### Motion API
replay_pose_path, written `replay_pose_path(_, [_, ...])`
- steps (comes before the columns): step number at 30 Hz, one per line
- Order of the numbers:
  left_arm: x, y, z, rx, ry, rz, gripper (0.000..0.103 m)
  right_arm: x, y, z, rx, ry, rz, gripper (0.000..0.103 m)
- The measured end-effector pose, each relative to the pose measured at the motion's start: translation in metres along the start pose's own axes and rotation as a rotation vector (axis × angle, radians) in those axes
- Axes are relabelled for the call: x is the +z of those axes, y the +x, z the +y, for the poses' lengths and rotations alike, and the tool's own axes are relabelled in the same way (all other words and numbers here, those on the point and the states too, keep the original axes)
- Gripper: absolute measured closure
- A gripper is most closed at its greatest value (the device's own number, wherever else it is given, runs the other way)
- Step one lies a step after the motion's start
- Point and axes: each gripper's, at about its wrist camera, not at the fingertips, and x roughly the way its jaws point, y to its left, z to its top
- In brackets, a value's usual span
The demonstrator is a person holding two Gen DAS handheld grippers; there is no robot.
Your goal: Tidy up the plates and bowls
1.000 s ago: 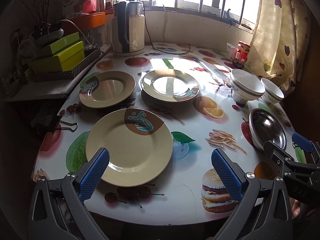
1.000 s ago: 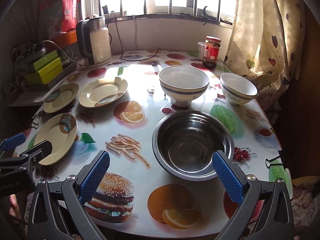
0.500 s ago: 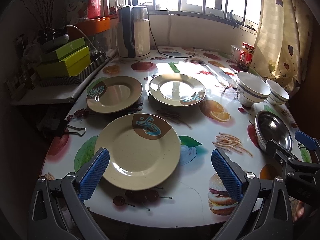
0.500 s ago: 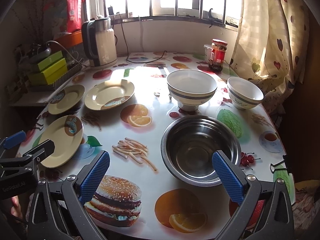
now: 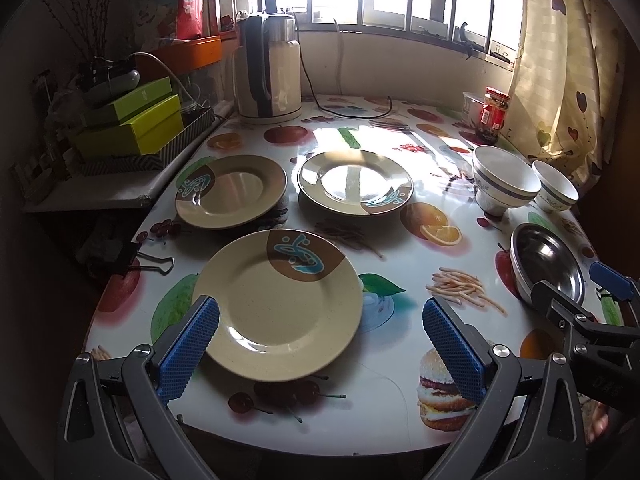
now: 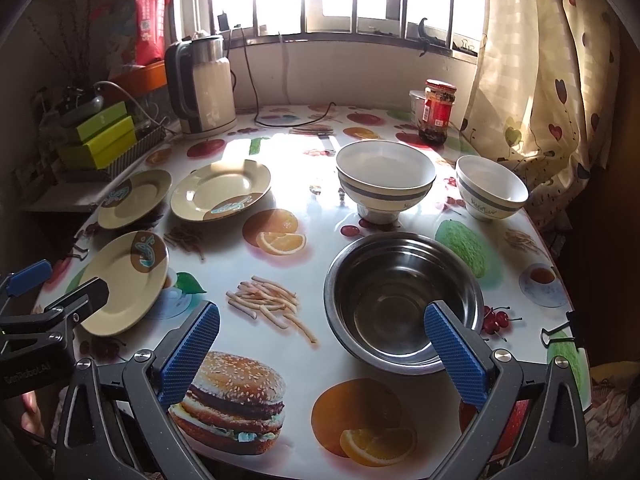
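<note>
Above the table (image 5: 392, 420), both claws wide apart, empty: left claw (image 5: 320, 350), right claw (image 6: 320, 350).

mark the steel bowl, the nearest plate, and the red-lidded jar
Shiny round stainless steel bowl (image 6: 400, 300), right wrist view, on its inner floor.
Nearest beige round plate with brown patch (image 5: 276, 312), left wrist view, on its flat centre.
Red-lidded glass jar (image 6: 438, 114), right wrist view, on its red label.
</note>
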Motion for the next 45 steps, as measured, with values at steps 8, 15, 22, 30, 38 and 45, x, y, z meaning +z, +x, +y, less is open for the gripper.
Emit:
replay_pose_path(8, [0.0, 0.0, -0.001, 0.0, 0.001, 0.004, 0.001, 0.0, 0.001, -0.001, -0.003, 0.002, 0.004, 0.0])
replay_pose_path(15, [0.0, 0.0, -0.002, 0.0, 0.002, 0.006, 0.0, 0.0, 0.001, 0.0, -0.002, 0.001, 0.004, 0.0])
replay_pose_path(22, [0.0, 0.003, -0.001, -0.002, 0.001, 0.011, 0.001, 0.001, 0.002, 0.0, -0.003, -0.001, 0.006, 0.0])
replay_pose_path(30, [0.01, 0.01, 0.008, -0.05, -0.016, 0.011, 0.001, 0.01, 0.007, 0.002, 0.008, -0.018, -0.001, 0.0])
replay_pose_path(38, [0.042, 0.029, 0.023, -0.092, -0.023, 0.005, 0.001, 0.047, 0.025, 0.009, 0.075, -0.043, -0.013, 0.0])
replay_pose_path(45, [0.068, 0.057, 0.032, -0.143, -0.042, 0.044, 0.022, 0.082, 0.054, 0.017, 0.124, -0.014, 0.012, 0.0])
